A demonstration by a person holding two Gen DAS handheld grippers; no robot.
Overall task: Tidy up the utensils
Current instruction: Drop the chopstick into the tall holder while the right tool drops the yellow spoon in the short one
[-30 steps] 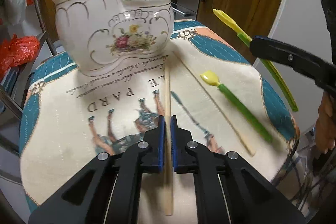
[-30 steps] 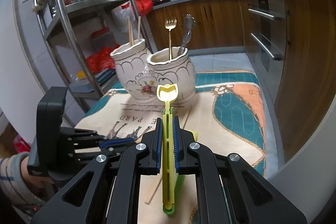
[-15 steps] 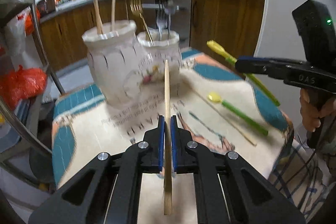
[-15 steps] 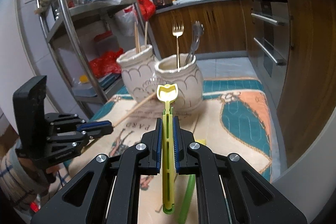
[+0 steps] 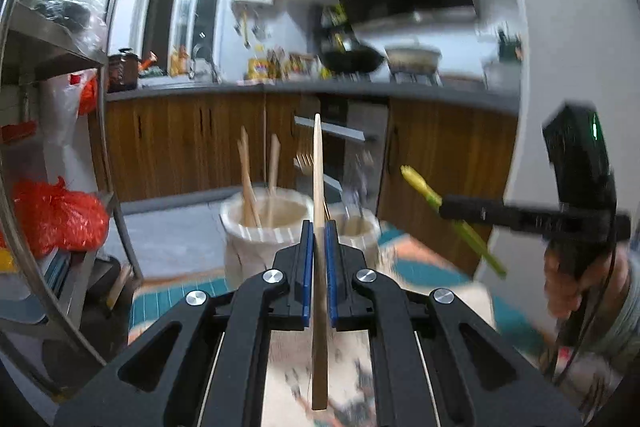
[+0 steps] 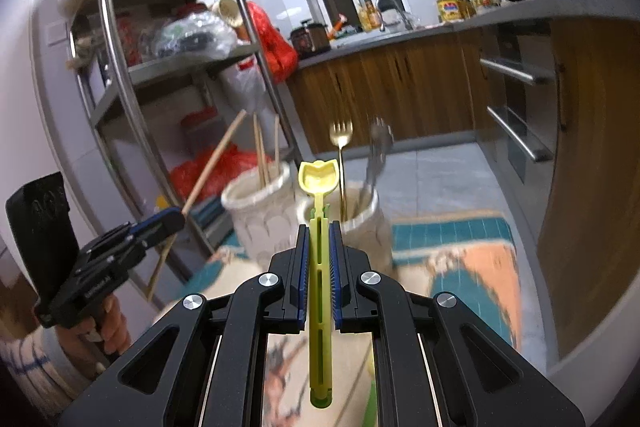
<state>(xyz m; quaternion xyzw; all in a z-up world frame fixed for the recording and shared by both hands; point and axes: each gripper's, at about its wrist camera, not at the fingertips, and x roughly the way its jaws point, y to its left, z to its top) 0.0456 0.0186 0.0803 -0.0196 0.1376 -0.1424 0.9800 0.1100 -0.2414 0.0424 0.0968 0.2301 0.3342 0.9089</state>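
My left gripper (image 5: 319, 243) is shut on a wooden chopstick (image 5: 318, 187), held tip-up above the table, in front of the cream ceramic holder (image 5: 266, 227) that has other chopsticks (image 5: 248, 187) in it. It also shows in the right wrist view (image 6: 160, 227). My right gripper (image 6: 319, 243) is shut on a yellow-green plastic spoon (image 6: 319, 179), bowl forward, in front of the second holder (image 6: 360, 223) with a gold fork (image 6: 341, 147) and a metal utensil. The right gripper shows in the left wrist view (image 5: 472, 213).
The holders stand on a printed cloth mat (image 6: 452, 267) with teal and orange borders. A metal shelving rack (image 6: 132, 87) with bags stands to the left. Wooden kitchen cabinets (image 6: 420, 83) and a counter lie behind.
Both grippers have risen well above the table with their utensils. The chopstick has come off the mat and now points up toward the holders. The view is motion-blurred.
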